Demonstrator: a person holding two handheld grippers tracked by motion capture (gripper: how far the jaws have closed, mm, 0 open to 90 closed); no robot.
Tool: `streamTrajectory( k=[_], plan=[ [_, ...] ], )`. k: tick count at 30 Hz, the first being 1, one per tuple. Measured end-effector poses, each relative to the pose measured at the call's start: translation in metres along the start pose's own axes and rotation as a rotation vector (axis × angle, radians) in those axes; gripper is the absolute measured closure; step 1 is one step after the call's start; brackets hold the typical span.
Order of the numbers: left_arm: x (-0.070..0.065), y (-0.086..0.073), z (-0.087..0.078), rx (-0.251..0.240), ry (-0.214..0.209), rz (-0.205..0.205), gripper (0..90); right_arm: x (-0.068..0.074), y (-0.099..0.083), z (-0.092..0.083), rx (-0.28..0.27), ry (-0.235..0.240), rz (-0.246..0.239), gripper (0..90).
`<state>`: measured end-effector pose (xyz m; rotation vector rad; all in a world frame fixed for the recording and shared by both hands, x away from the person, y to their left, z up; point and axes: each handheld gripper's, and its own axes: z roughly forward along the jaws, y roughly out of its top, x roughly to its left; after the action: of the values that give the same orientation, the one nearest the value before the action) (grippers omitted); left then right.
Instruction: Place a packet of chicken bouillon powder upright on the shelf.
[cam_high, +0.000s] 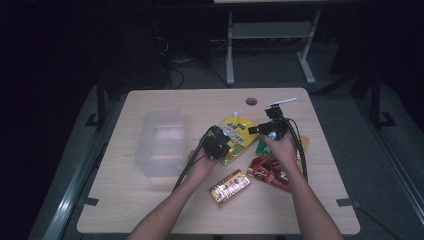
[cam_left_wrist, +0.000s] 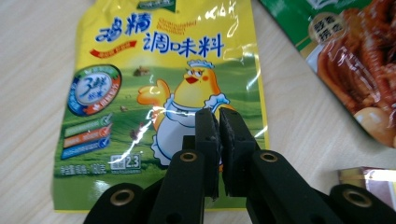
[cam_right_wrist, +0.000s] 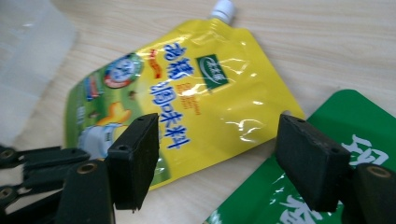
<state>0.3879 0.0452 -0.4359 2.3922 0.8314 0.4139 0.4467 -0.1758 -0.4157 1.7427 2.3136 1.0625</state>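
Observation:
A yellow spouted seasoning pouch (cam_high: 239, 132) with a cartoon chicken lies flat in the middle of the table. My left gripper (cam_high: 220, 144) is at the pouch's lower left. In the left gripper view its jaws (cam_left_wrist: 219, 112) are shut just above the pouch (cam_left_wrist: 140, 70), with nothing between the pads. My right gripper (cam_high: 256, 130) is at the pouch's right side. Its jaws (cam_right_wrist: 217, 120) stand wide open, with the pouch's (cam_right_wrist: 196, 84) right edge showing between them, and the pads touch nothing. The white cap (cam_right_wrist: 223, 9) points away from me.
A clear plastic box (cam_high: 162, 142) stands to the left of the pouch. A green packet (cam_right_wrist: 355, 135) and a red food packet (cam_high: 270, 172) lie under the right hand. A small red and gold box (cam_high: 230, 186) lies nearer me. The table (cam_high: 150, 210) has a cable hole (cam_high: 251, 101).

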Motion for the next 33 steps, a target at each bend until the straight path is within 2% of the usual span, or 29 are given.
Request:
streamTrajectory(
  k=[1,6,11,12,18,22,33],
  plan=[
    [-0.001,0.000,0.002,0.021,-0.001,0.007,85.4,-0.003,0.000,0.004,0.008,-0.008,0.016,31.0],
    [-0.001,0.000,0.003,0.023,-0.004,0.009,85.2,-0.008,0.004,0.013,0.042,-0.032,0.044,30.8],
    [-0.001,0.000,0.003,0.025,-0.003,0.014,84.9,-0.013,0.008,0.015,0.044,-0.040,0.056,31.2],
    [-0.001,-0.001,0.004,0.018,-0.009,0.001,84.8,-0.016,0.008,0.017,0.048,-0.045,0.064,31.6],
    [0.000,-0.001,0.004,0.015,-0.014,-0.003,84.5,-0.024,0.008,0.021,0.062,-0.034,0.089,34.9],
    [-0.001,-0.001,0.004,0.017,-0.016,-0.008,84.4,-0.025,0.008,0.025,0.082,-0.039,0.105,38.0],
    [-0.001,-0.001,0.004,0.016,-0.017,-0.002,83.7,-0.028,0.006,0.029,0.085,-0.020,0.122,45.0]
  ],
)
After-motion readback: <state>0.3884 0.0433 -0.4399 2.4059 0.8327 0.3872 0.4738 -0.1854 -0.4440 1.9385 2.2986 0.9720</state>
